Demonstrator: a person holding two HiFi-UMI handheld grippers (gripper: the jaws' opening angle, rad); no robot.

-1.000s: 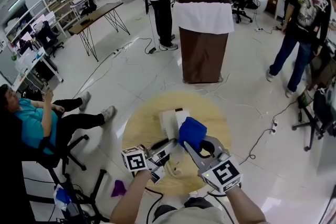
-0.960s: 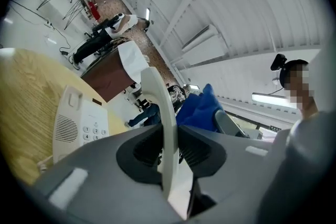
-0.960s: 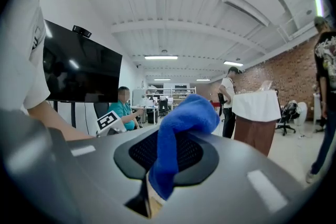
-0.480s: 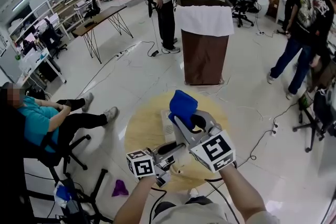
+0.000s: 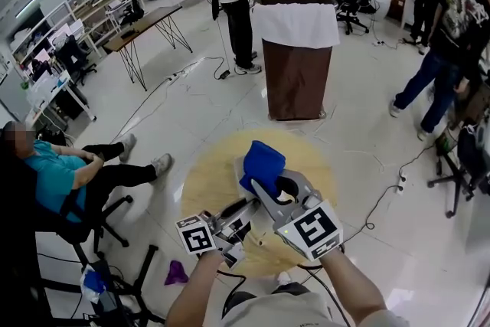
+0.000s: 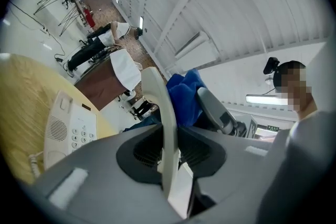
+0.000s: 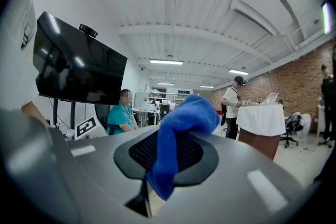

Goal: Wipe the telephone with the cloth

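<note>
Right tool [image 5: 262, 181] level above table [image 5: 205, 181], clamped on blue cloth [image 5: 263, 161]; left tool [image 5: 236, 214] level, gripping handset [image 6: 167, 123].

- The round table [image 5: 200, 188] is bare wood on its left side and along its far rim, so there's room to pass there.
- Above its middle, the left gripper [image 5: 245, 208], clamped on the handset [image 6: 164, 123], and the right gripper [image 5: 264, 178], clamped on the blue cloth [image 5: 262, 161], crowd just beside each other.
- The telephone base [image 6: 71, 128] sits below the cloth, with its coiled cord [image 6: 34, 159] alongside.
- The brown lectern [image 5: 295, 80] stands well beyond the table, with open floor between.
</note>
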